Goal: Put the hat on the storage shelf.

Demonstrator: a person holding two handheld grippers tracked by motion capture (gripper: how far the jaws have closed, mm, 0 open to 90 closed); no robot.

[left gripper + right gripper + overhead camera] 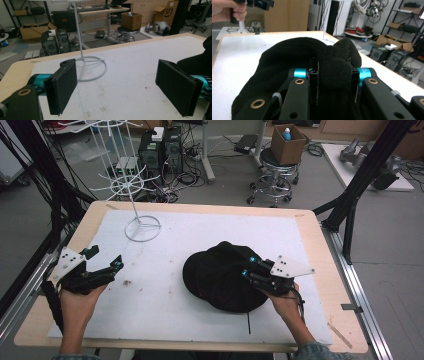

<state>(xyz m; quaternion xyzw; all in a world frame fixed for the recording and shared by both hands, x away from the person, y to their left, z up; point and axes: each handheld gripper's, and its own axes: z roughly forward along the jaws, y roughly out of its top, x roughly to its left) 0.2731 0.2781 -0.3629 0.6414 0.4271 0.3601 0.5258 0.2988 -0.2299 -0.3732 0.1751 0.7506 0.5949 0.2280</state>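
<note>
I am holding the left gripper (104, 258) over the white mat (165, 315), jaws standing wide | right gripper (248, 266) is pinching a fold of the black hat (215, 277), which is lying right of centre | white wire stand (135, 215) is standing behind.

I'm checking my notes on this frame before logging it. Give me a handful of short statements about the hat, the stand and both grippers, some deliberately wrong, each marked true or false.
1. The right gripper has its jaws closed on a fold of the black hat. True.
2. The left gripper is clamped on the white wire stand. False: its jaws stand wide apart with nothing between them, and the stand is farther back on the table.
3. The hat hangs on the stand. False: it lies on the white mat.
4. A cardboard box sits on a stool beyond the table. True.
</note>
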